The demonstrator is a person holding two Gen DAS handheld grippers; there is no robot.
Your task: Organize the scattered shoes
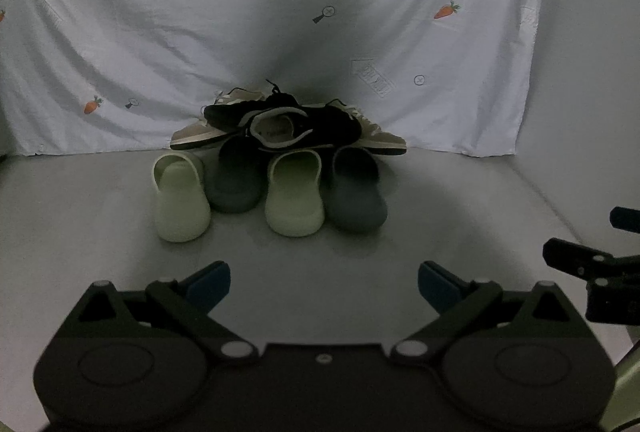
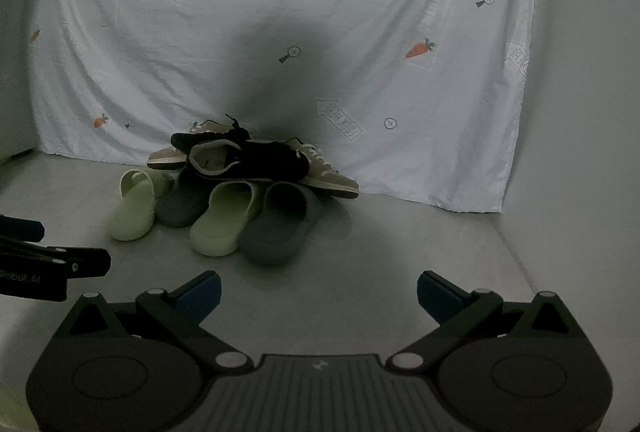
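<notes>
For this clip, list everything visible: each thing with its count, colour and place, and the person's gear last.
Slippers, light: two, pale green, front of the pile, one at far left, one in the middle.
Slippers, dark: two, grey, alternating with the green ones, one left of centre, one at the right.
Black sneakers: at least one, possibly two, on top of the pile.
Tan sneakers: two, beige with pale soles, at the back, one left, one right.
Sheet: one, white with carrot prints, hung behind.
Floor: grey, under everything.
Left gripper: black with blue pads, open, short of the shoes.
Right gripper: same, open.
</notes>
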